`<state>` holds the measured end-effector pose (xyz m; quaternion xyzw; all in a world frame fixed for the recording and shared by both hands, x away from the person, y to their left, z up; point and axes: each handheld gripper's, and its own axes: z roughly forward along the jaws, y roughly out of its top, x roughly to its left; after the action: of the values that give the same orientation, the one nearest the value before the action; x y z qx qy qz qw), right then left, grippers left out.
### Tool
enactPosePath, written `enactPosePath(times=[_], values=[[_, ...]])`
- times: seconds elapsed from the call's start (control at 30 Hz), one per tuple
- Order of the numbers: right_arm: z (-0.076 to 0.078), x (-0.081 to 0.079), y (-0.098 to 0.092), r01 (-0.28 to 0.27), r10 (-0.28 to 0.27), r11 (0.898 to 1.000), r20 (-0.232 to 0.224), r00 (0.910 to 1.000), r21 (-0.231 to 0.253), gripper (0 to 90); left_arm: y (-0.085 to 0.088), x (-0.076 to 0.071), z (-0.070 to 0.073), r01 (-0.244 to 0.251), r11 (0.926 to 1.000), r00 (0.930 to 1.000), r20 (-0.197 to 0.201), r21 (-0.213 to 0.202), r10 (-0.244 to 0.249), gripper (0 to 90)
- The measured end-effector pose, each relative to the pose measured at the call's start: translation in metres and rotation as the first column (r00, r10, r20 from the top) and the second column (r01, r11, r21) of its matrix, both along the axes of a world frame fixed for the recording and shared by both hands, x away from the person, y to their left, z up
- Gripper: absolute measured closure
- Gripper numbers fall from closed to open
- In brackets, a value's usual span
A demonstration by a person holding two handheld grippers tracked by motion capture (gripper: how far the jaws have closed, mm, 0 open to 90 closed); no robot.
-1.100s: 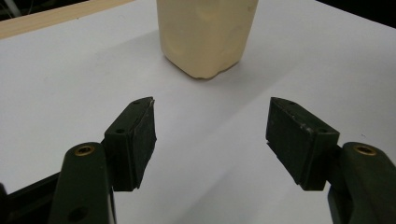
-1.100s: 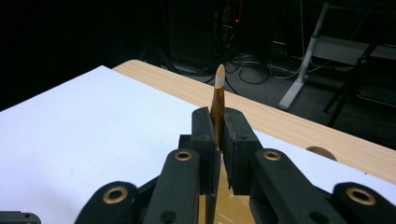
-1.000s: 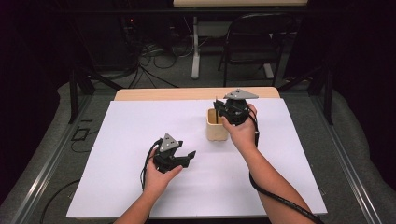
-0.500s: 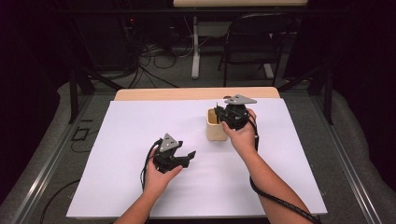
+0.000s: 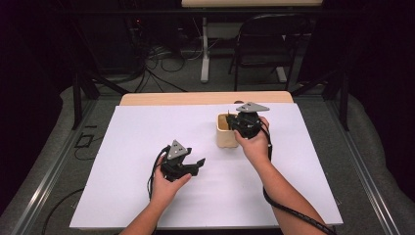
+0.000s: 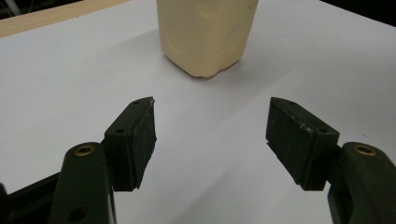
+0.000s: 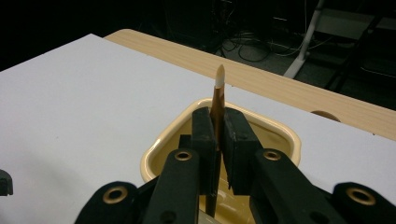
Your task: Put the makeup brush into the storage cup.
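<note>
Upright, the brown stick [image 7: 218, 100] with its pale tip stands pinched between the pressed-together jaws of our right gripper [image 7: 217, 140], its lower end already inside the cream cup [image 7: 280, 135] (long axis near vertical, mouth directly below). We judge a straight descent suffices. Our left gripper [image 6: 212, 135] rests apart, jaws spread and empty, facing the cup across bare white table [image 5: 147, 132].
</note>
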<state>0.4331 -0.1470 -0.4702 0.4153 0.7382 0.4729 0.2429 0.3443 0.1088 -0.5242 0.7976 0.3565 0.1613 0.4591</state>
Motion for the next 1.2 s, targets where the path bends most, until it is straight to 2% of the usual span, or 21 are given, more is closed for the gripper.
enactPosePath(times=[0.8,0.87,0.9,0.97,1.2], values=[[-0.0044,-0.001,0.0013,-0.006,0.006,1.0,-0.019,0.9998,-0.019,83.4,0.0008,-0.0001,0.0006,-0.004,1.0,1.0,0.003,-0.001,0.004,33.4],[-0.0036,-0.0007,0.0008,-0.011,0.011,1.0,-0.025,0.9996,-0.005,77.4,0.0012,-0.0003,0.0007,-0.006,1.0,1.0,0.0,-0.002,0.006,33.4],[-0.0036,-0.0007,0.0008,-0.011,0.011,1.0,-0.025,0.9996,-0.005,77.4,0.0015,-0.0002,0.0008,-0.006,1.0,1.0,0.0,0.0,0.006,33.4],[-0.0031,-0.0006,0.0011,-0.012,0.012,1.0,-0.019,0.9997,0.0,70.2,0.0022,-0.0002,0.0007,-0.009,0.9999,1.0,-0.001,-0.004,0.009,33.4],[-0.0018,-0.0022,0.001,-0.004,0.004,1.0,-0.009,0.9999,0.002,61.1,0.0039,-0.0001,0.0014,-0.014,0.9999,0.9999,0.0,-0.005,0.014,33.3]])
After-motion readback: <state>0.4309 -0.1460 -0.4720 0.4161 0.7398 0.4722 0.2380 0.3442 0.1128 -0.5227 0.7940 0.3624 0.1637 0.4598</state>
